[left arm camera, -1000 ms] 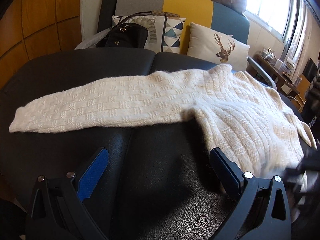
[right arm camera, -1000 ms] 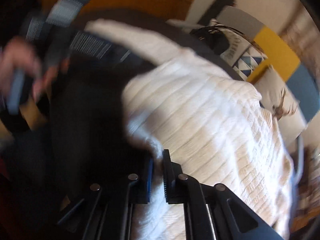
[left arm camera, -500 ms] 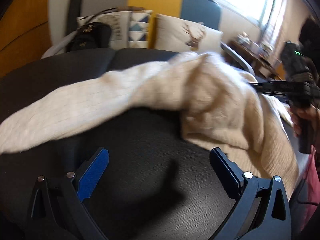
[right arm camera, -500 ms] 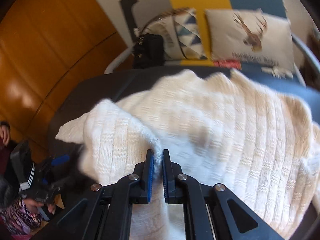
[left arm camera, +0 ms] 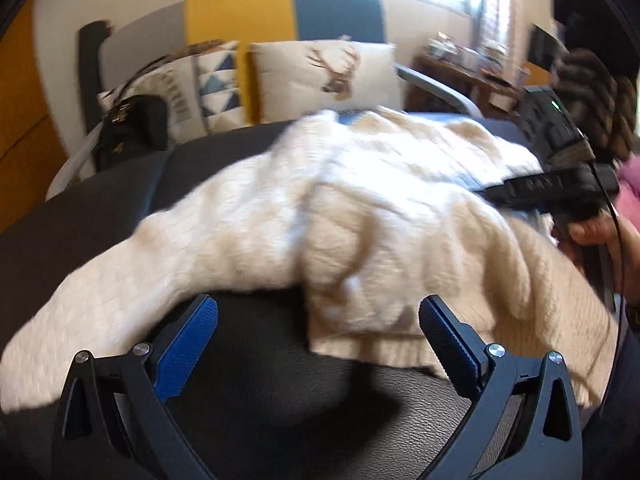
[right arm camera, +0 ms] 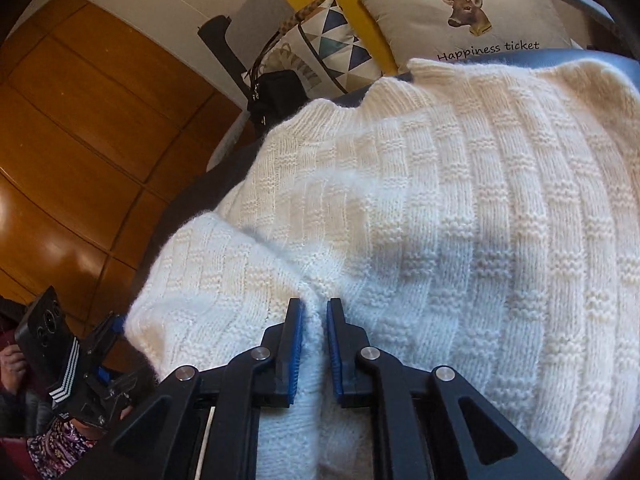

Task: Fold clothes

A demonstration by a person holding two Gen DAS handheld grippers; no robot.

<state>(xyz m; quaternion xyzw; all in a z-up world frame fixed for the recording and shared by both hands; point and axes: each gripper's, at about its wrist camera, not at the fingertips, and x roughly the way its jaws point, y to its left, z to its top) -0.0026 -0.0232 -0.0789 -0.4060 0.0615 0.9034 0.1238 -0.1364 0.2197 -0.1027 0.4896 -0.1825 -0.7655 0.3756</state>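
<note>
1. The right gripper (right arm camera: 312, 312) has a ridge of the cream basket-weave knitted sweater (right arm camera: 440, 208) between its jaws; they stand narrow and have just been easing apart.
2. The left gripper (left arm camera: 318, 312) hangs with jaws wide, holding nothing.
3. The sweater lies on the dark leather seat (left arm camera: 280, 392), one flap folded over.
4. Behind sits a deer-print cushion (right arm camera: 468, 12).
</note>
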